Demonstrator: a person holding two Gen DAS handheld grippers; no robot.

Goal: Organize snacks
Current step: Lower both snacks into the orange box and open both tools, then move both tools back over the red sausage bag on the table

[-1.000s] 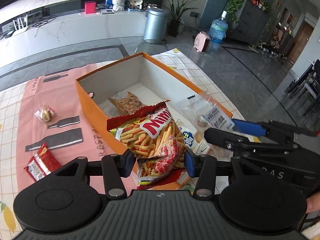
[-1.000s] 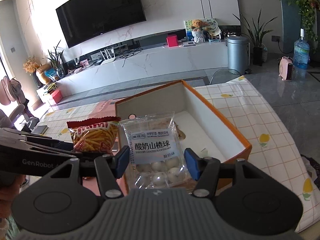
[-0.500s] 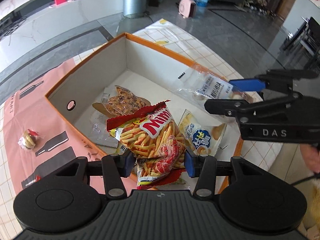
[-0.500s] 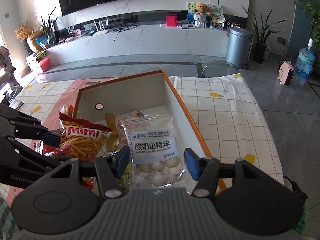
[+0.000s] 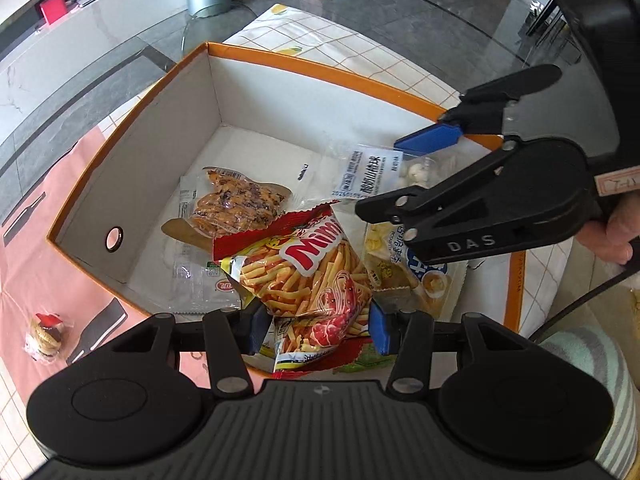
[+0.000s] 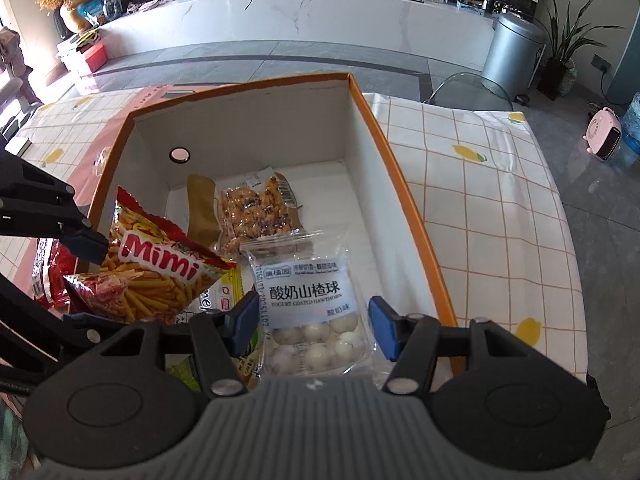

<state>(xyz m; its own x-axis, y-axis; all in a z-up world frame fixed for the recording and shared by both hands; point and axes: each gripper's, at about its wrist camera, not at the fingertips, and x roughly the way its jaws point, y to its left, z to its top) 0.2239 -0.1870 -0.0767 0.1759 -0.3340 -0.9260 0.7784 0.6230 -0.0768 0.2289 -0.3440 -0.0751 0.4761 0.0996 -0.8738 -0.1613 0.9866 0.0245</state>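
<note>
Snack packets (image 5: 308, 268) over orange box (image 5: 280, 58)

"Mimi" stands on the red fries bag (image 6: 156, 276), "YOGURT-COATED HAWTHORN" on the clear ball packet (image 6: 316, 312), "DAS" on the right tongs (image 5: 404, 176).

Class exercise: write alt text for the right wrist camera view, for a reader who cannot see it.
The right gripper holds a clear packet of yogurt-coated hawthorn balls over an open orange-rimmed box. At left, the left gripper holds a red Mimi snack bag over the same box, where a packet of brown snacks already lies.
</note>
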